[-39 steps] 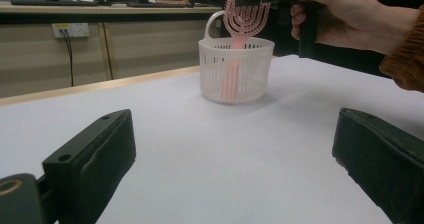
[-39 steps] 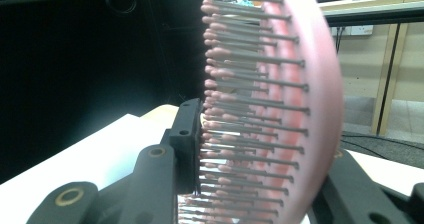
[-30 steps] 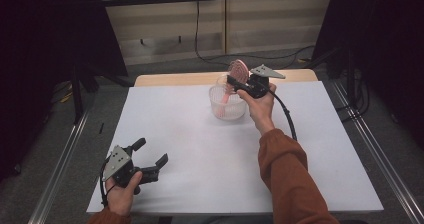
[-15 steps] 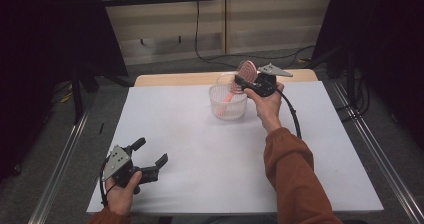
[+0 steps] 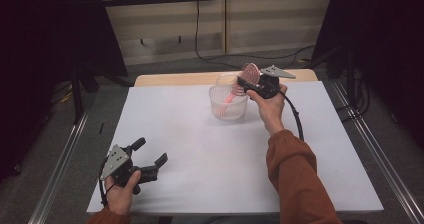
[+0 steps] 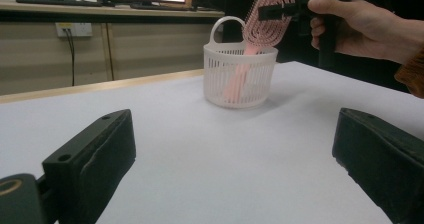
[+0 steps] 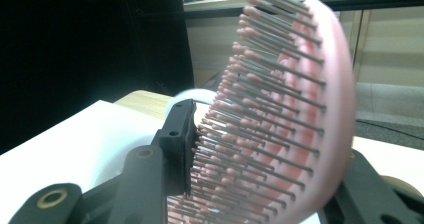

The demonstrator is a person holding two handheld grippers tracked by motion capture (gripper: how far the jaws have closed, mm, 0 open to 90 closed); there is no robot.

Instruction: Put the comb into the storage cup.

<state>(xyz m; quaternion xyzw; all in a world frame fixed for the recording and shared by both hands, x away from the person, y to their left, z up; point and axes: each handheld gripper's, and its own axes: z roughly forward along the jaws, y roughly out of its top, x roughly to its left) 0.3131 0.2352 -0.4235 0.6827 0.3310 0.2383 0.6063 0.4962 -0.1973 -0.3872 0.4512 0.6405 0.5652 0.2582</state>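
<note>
Right claw, held over the white basket at the far side of the worktop: its jaws have just been opening, yet in the right gripper view one jaw touches the bristles of the pink hairbrush between them and the other sits behind its back, apparently still gripping. The brush handle reaches down into the basket. Left claw, released and empty, rests low at the near left corner, well apart from the basket.
</note>
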